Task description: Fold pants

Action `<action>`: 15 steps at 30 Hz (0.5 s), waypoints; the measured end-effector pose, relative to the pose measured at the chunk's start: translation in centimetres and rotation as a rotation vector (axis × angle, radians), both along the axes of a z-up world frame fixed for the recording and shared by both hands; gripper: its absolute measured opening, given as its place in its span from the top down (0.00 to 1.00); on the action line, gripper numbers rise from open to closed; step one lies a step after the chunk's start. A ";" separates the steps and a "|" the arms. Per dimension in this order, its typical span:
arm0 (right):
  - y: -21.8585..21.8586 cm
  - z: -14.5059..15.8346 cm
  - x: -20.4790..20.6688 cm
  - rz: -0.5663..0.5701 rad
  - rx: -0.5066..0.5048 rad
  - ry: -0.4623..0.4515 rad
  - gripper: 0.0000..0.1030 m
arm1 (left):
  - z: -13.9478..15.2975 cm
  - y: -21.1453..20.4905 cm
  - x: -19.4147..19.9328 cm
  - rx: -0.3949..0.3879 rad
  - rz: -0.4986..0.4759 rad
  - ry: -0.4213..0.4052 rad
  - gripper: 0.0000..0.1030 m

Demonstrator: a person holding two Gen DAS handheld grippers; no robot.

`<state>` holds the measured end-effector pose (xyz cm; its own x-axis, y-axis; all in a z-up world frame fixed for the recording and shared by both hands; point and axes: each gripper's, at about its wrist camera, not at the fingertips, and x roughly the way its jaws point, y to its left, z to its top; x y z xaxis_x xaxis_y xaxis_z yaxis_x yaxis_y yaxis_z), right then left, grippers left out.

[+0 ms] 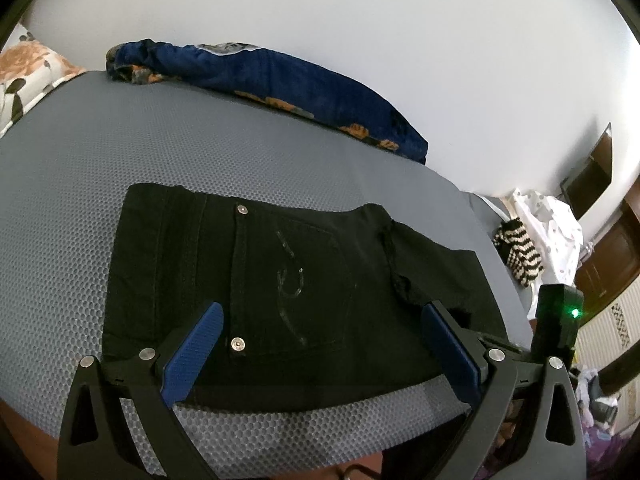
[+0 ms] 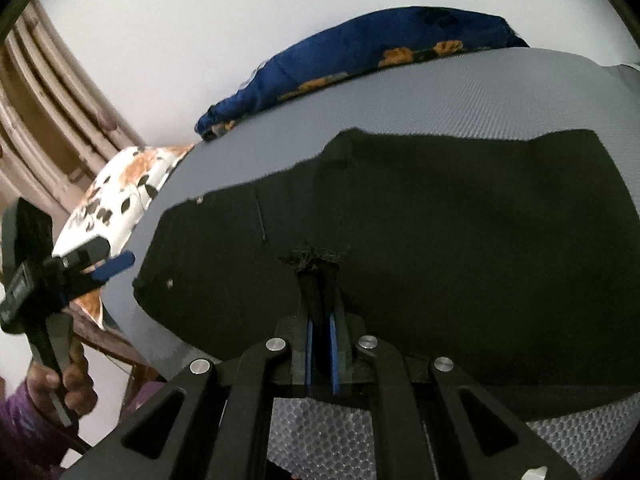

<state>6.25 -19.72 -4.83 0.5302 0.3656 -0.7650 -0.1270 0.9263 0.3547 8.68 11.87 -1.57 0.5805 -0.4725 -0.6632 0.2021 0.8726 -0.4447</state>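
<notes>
A grey honeycomb-textured mattress (image 1: 80, 208) fills most of what I see, with a dark blue floral blanket (image 1: 280, 80) bunched along its far edge by the white wall. The black denim pants (image 1: 256, 272) lie folded flat on the mattress near its front edge, back pocket up. My left gripper (image 1: 320, 344) hangs over their near hem, blue pads spread wide and holding nothing. My right gripper (image 2: 321, 292) has its pads drawn narrow, pinching a frayed fold of the pants' edge.
</notes>
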 end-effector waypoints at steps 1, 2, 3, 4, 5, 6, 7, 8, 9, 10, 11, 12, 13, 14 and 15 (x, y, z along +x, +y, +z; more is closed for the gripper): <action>0.2 -0.2 0.0 0.011 -0.014 0.000 0.92 | -0.1 -0.1 0.1 0.000 -0.001 0.005 0.04; 0.3 -0.3 -0.1 0.016 -0.020 0.000 0.92 | -0.3 -0.2 0.2 0.001 -0.003 0.014 0.04; 0.3 -0.4 -0.1 0.019 -0.013 0.002 0.92 | -0.4 -0.2 0.3 0.002 -0.004 0.020 0.04; 0.2 -0.5 -0.1 0.022 -0.012 0.001 0.92 | -0.5 -0.2 0.3 0.002 -0.005 0.025 0.04; 0.3 -0.6 -0.2 0.026 -0.016 -0.001 0.92 | -0.6 -0.3 0.3 0.004 -0.007 0.028 0.04; 0.4 -0.6 -0.2 0.028 -0.021 -0.003 0.92 | -0.6 -0.3 0.3 0.006 -0.008 0.028 0.04; 0.4 -0.5 -0.3 0.027 -0.022 -0.007 0.92 | -0.7 -0.3 0.3 0.009 -0.009 0.028 0.04; 0.4 -0.5 -0.4 0.028 -0.022 -0.011 0.92 | -0.7 -0.4 0.3 0.013 -0.012 0.029 0.04; 0.5 -0.3 -0.4 0.030 -0.025 -0.016 0.92 | -0.7 -0.5 0.4 0.015 -0.014 0.031 0.04; 0.6 -0.3 -0.4 0.034 -0.028 -0.018 0.92 | -0.8 -0.5 0.4 0.016 -0.017 0.033 0.04; 0.7 -0.2 -0.6 0.039 -0.030 -0.023 0.92 | -0.9 -0.5 0.4 0.017 -0.018 0.036 0.04; 0.9 -0.1 -0.7 0.045 -0.032 -0.027 0.92 | -1.0 -0.5 0.4 0.017 -0.019 0.039 0.04; 1.1 0.0 -0.8 0.053 -0.037 -0.029 0.92 | -1.1 -0.6 0.5 0.017 -0.021 0.043 0.04; 1.6 0.0 -1.1 0.069 -0.053 -0.034 0.92 | -1.1 -0.6 0.5 0.017 -0.022 0.046 0.04; 2.1 0.0 -1.3 0.084 -0.075 -0.038 0.92 | -1.2 -0.6 0.6 0.017 -0.023 0.047 0.04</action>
